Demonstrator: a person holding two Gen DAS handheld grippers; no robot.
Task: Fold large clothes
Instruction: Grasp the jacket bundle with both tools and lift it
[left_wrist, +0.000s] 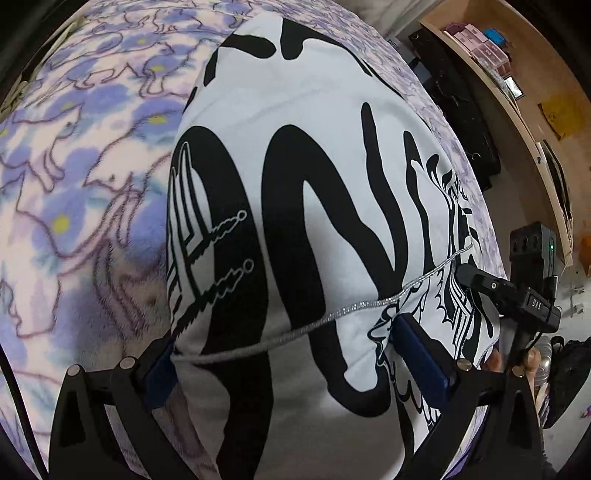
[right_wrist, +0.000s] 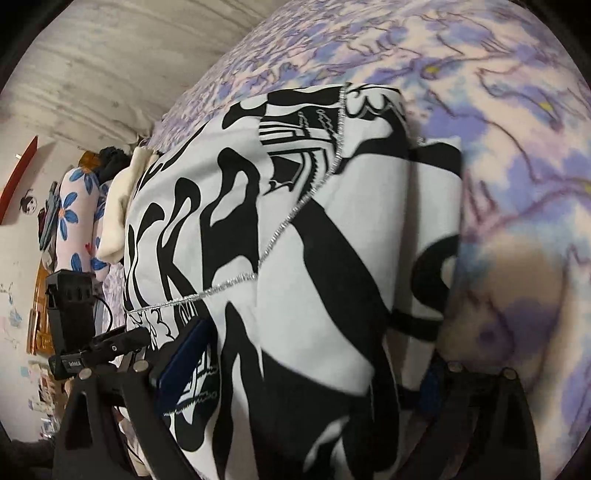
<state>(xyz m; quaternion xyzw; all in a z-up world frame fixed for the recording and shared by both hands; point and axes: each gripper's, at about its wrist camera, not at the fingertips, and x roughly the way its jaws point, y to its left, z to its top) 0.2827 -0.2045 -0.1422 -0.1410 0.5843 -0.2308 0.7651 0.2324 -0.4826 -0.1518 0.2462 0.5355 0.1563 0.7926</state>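
A large white garment with bold black print and a silver trim line (left_wrist: 314, 206) lies folded on a purple-and-pink fleece blanket (left_wrist: 74, 177). My left gripper (left_wrist: 291, 365) stands with its jaws wide apart, and the garment's near edge bulges between its blue pads (left_wrist: 421, 354). The same garment (right_wrist: 295, 258) fills the right wrist view. My right gripper (right_wrist: 306, 373) also has its jaws spread wide, with the cloth bunched between the blue pads (right_wrist: 184, 362). The right gripper also shows in the left wrist view (left_wrist: 469, 277), at the garment's right edge.
The blanket (right_wrist: 517, 147) covers the bed all round the garment. A wooden shelf unit (left_wrist: 524, 96) with boxes and a black bag (left_wrist: 461, 110) stand at the right. Flowered pillows (right_wrist: 70, 221) and a cream cloth (right_wrist: 118, 206) lie by the wall.
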